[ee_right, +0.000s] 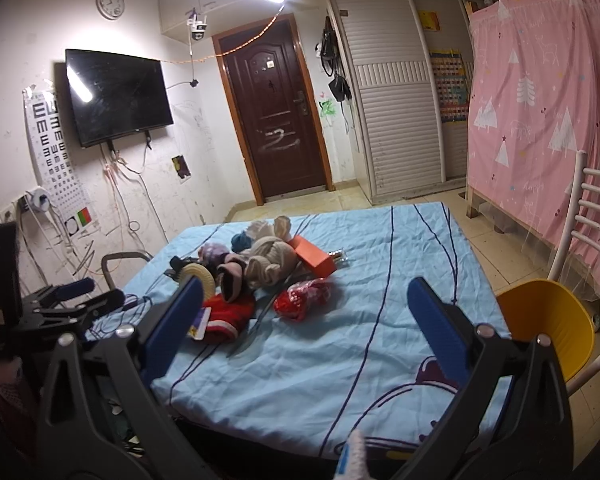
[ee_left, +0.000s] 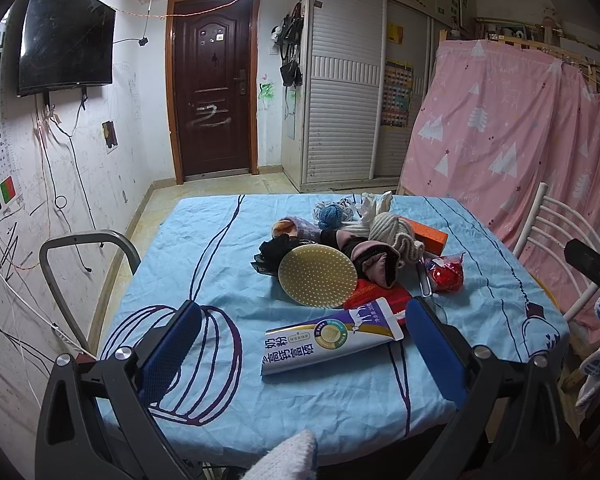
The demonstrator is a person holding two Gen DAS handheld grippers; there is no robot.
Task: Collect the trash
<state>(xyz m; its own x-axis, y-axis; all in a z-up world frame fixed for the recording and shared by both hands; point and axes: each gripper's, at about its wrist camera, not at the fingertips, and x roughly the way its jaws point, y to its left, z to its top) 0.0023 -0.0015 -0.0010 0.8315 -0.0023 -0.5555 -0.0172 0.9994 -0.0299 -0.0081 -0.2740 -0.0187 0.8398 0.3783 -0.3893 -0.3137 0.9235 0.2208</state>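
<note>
A pile lies on the blue-clothed table (ee_left: 220, 360). At its front is a white and purple milk-powder packet (ee_left: 328, 338), lying flat. Behind it are a red wrapper (ee_left: 374, 294), a crumpled red foil wrapper (ee_left: 446, 274) and an orange box (ee_left: 428, 234). My left gripper (ee_left: 300, 336) is open above the near table edge, with the packet between its blue pads (ee_left: 168, 352). My right gripper (ee_right: 306, 320) is open and empty; the crumpled red wrapper (ee_right: 302, 298) lies ahead between its fingers. The left gripper also shows in the right wrist view (ee_right: 76, 296).
A yellow round scrubber (ee_left: 318, 276), knitted socks, yarn and dark cloth (ee_left: 380, 240) fill the pile. A yellow bin (ee_right: 548, 324) stands at the table's right. A grey chair (ee_left: 84, 248) is at left, a white chair (ee_left: 548, 224) at right.
</note>
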